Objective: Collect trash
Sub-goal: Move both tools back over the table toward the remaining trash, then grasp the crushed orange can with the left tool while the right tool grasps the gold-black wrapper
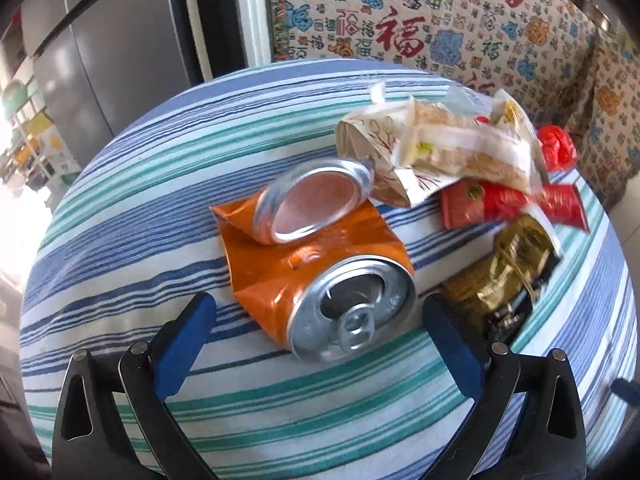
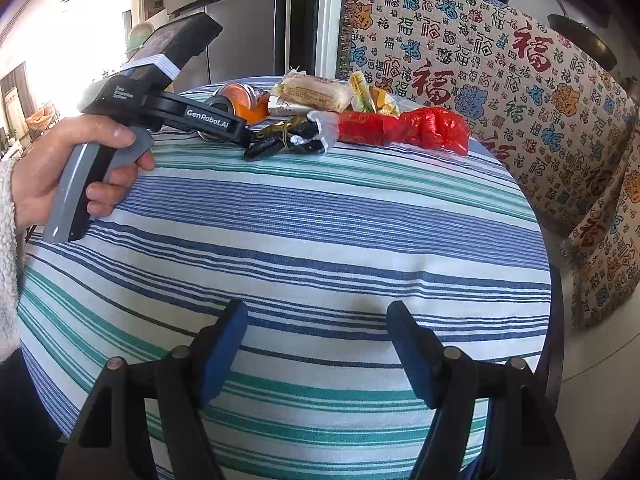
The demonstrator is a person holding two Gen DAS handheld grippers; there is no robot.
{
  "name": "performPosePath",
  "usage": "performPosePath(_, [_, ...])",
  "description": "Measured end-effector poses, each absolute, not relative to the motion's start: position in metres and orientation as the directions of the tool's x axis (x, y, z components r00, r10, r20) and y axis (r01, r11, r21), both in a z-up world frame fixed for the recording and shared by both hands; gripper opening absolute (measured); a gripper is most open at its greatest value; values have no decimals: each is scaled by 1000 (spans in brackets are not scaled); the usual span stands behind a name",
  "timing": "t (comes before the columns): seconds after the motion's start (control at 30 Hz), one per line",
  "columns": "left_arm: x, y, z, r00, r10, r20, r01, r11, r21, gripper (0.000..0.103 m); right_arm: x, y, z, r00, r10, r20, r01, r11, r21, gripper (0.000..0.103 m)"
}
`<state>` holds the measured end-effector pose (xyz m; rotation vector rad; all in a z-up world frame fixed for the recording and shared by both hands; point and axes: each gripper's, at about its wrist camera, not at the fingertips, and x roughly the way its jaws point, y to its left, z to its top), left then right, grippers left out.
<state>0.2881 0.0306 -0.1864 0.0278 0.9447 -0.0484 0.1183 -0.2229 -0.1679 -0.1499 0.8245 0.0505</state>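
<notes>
The left claw [image 1: 316, 320] is standing released, its blue pads spread wide on either side of the crushed orange can [image 1: 320, 264] without touching it. The can is lying on the striped surface [image 1: 120, 208], with a heap of wrappers [image 1: 440, 148] just behind it to the right and a red plastic bag [image 1: 558, 148] at the far right. The right claw [image 2: 316, 344] is hanging released over bare cloth, gripping nothing.
</notes>
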Motion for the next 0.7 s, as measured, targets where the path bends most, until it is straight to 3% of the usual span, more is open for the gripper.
performPosePath(0.1, [287, 47, -185, 596, -52, -801, 24, 999, -47, 101, 119, -223, -168, 678, -11, -735, -102, 989, -109, 74])
performPosePath(0.27, [274, 85, -187, 586, 9, -810, -3, 1000, 9, 100, 121, -228, -169, 661, 19, -750, -95, 994, -59, 74])
performPosePath(0.4, [262, 106, -187, 586, -11, -810, 20, 1000, 2, 100, 141, -230, -167, 625, 19, -780, -62, 998, -25, 81])
performPosePath(0.57, [253, 107, -188, 593, -33, -805, 50, 999, -4, 101, 202, -228, -158, 601, 161, -783, 42, 972, 231, 83])
performPosePath(0.7, [253, 106, -188, 594, -25, -804, 41, 999, 0, 102, 255, -222, -157, 632, 115, -767, 231, 916, 328, 85])
